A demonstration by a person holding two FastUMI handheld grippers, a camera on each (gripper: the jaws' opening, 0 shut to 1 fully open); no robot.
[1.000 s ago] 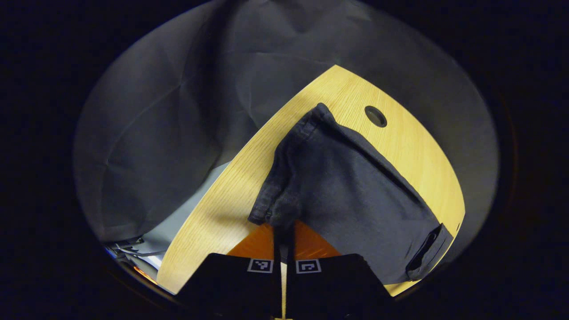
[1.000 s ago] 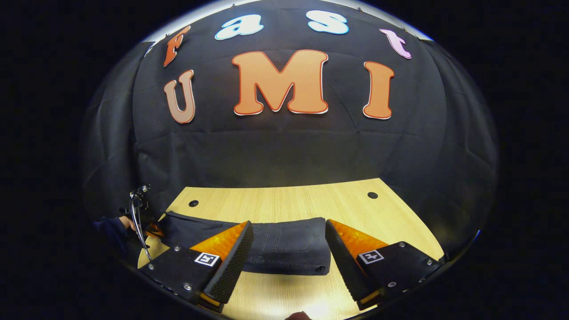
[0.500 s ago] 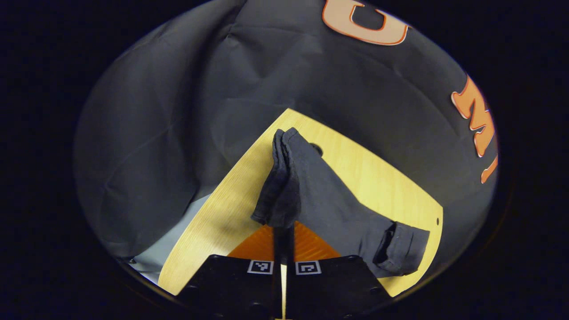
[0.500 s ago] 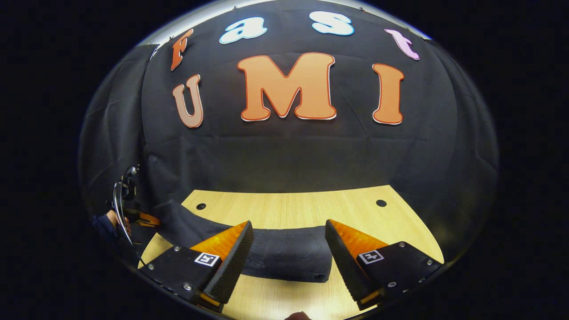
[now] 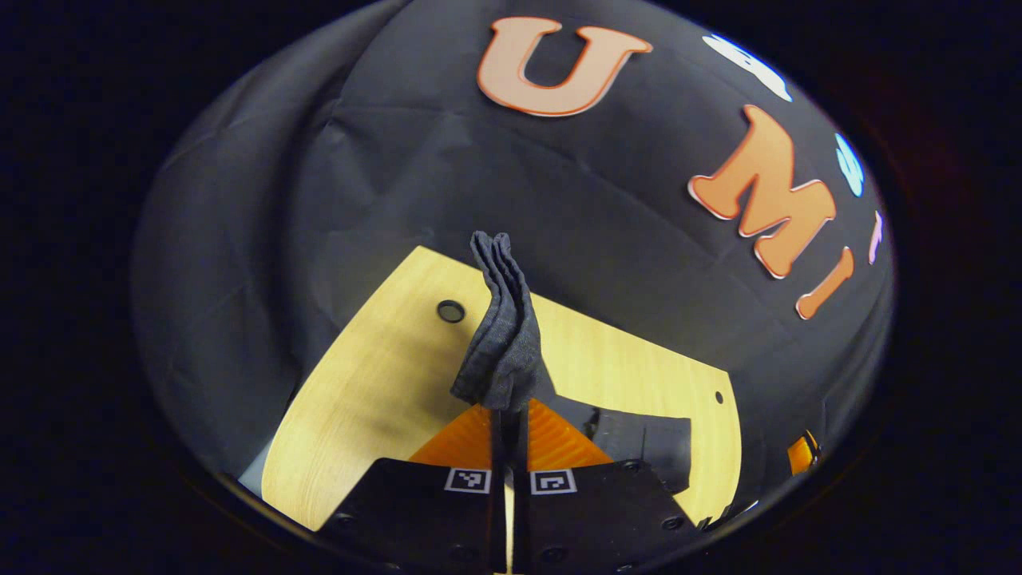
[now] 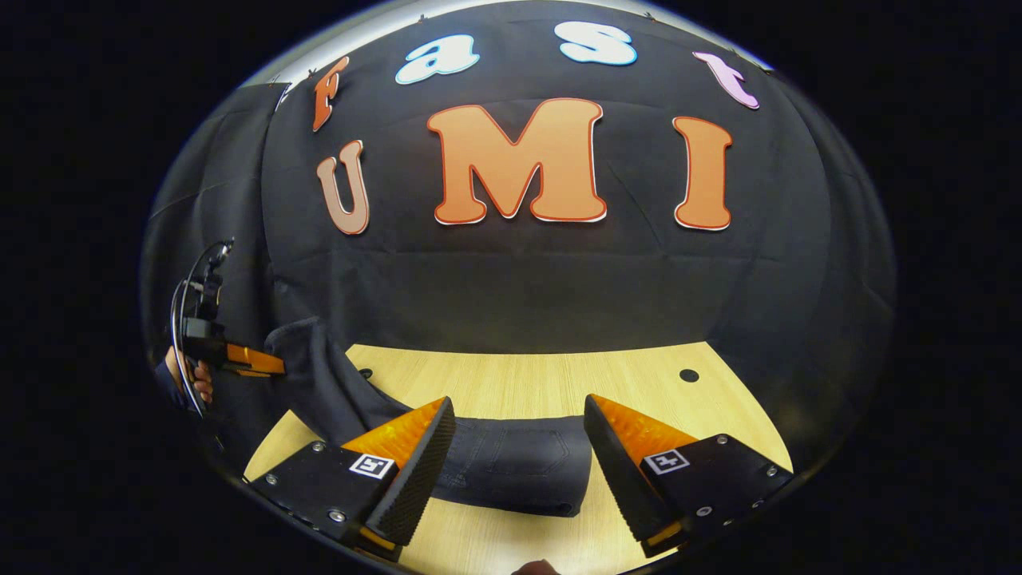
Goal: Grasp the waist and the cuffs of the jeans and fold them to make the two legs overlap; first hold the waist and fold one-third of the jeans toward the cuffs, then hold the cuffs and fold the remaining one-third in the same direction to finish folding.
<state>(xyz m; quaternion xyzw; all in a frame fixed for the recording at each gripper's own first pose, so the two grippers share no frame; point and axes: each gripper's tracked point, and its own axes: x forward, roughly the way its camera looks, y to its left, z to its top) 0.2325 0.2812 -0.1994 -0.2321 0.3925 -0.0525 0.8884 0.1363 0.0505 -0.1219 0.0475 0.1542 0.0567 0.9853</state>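
In the left gripper view, the left gripper [image 5: 508, 419] has its fingers pressed together on the cuffs [image 5: 499, 335] of the jeans [image 5: 639, 439], which stand bunched just ahead of the fingertips, above the table [image 5: 375, 375]. The right gripper view shows the lifted leg from the side, beyond its left finger, and the folded waist [image 6: 519, 463] lying on the table between the wide-apart, empty fingers of the right gripper [image 6: 519, 455].

Both views low (shared table [image 5: 375, 375])
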